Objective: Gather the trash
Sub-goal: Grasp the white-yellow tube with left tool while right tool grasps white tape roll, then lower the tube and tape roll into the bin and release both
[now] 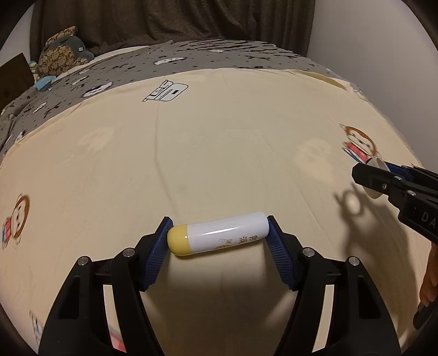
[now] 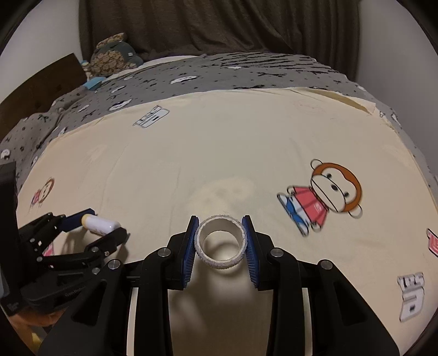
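Observation:
A white tube with a yellow cap lies crosswise on the cream cartoon-print sheet. My left gripper has its blue pads against both ends of the tube; in the right wrist view the same gripper and tube sit at the lower left. My right gripper is shut on a white textured ring, which it holds a little above the sheet. That gripper enters the left wrist view from the right edge.
A grey patterned blanket covers the far half of the bed. A plush toy sits at the back left, and a dark curtain hangs behind. A dark board stands at the left, and a hand shows at the right edge.

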Available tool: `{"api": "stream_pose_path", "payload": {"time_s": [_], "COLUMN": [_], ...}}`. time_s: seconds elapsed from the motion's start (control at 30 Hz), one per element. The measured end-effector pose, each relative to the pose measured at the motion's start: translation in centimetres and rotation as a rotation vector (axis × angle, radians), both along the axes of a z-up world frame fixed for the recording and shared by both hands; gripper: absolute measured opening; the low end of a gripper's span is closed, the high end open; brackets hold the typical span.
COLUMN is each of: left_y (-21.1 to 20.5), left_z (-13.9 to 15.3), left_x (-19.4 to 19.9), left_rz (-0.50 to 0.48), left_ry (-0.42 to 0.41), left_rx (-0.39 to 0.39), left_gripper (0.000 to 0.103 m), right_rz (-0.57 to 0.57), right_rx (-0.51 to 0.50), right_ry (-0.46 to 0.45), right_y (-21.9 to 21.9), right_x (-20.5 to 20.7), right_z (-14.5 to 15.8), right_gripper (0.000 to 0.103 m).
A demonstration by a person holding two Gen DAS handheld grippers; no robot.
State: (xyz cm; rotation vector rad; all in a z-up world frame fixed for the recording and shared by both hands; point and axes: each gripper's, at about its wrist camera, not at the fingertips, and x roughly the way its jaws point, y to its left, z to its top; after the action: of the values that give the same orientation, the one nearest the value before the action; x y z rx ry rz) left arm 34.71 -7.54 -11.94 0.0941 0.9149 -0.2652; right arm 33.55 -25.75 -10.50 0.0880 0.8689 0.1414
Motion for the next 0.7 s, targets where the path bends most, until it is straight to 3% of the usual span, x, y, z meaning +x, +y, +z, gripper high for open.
{"api": "stream_pose_path", "payload": {"time_s": [0.4, 0.7], "left_y": [2.6, 3.3], "left_z": [4.3, 5.3], "left_x": [-13.9, -23.6], "left_rz": [-0.065, -0.106], "left_ry": [-0.078, -0.13], "left_rx": [-0.054, -0.068], "left_gripper": [0.065, 0.065], "right_rz": [0.08, 0.105], "right_rx": [-0.012, 0.008], "right_ry": [-0.069, -0.137], "right_y": [2.8, 4.0], "right_x": [-12.2, -21.8], "right_z": [2.7, 4.3], "right_gripper": [0.033, 0.033]}}
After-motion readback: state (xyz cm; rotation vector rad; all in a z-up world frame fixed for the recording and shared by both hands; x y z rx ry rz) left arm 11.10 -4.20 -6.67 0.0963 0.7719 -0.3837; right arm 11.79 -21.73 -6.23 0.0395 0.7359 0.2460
